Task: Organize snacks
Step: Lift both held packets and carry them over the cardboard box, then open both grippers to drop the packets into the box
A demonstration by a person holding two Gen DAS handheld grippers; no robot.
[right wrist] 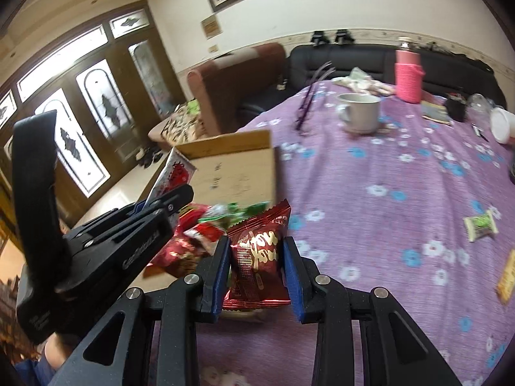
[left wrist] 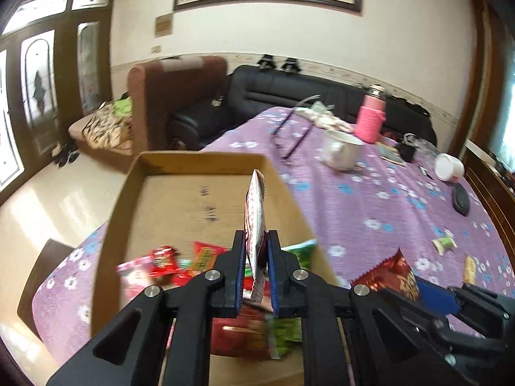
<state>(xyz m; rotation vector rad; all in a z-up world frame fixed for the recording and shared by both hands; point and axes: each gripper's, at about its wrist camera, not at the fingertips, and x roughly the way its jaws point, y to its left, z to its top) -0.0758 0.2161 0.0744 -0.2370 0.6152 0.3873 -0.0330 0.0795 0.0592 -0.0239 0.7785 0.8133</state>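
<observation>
A shallow cardboard box (left wrist: 135,193) sits on the purple flowered tablecloth (left wrist: 370,199) with several red and green snack packets (left wrist: 161,263) at its near end. My left gripper (left wrist: 256,244) is shut on a white and red packet (left wrist: 256,212), held upright over the box. It also shows in the right wrist view (right wrist: 175,173). My right gripper (right wrist: 257,254) is shut on a dark red packet (right wrist: 257,257) just right of the box (right wrist: 235,167); this packet shows in the left wrist view (left wrist: 396,273) too.
Loose snacks lie on the cloth at right: a green and white packet (right wrist: 481,225) and a yellow bar (right wrist: 507,276). Farther back stand a white mug (right wrist: 359,112), a pink bottle (right wrist: 408,74), a white cup (right wrist: 502,125) and dark sticks (right wrist: 305,106). Sofas stand behind the table.
</observation>
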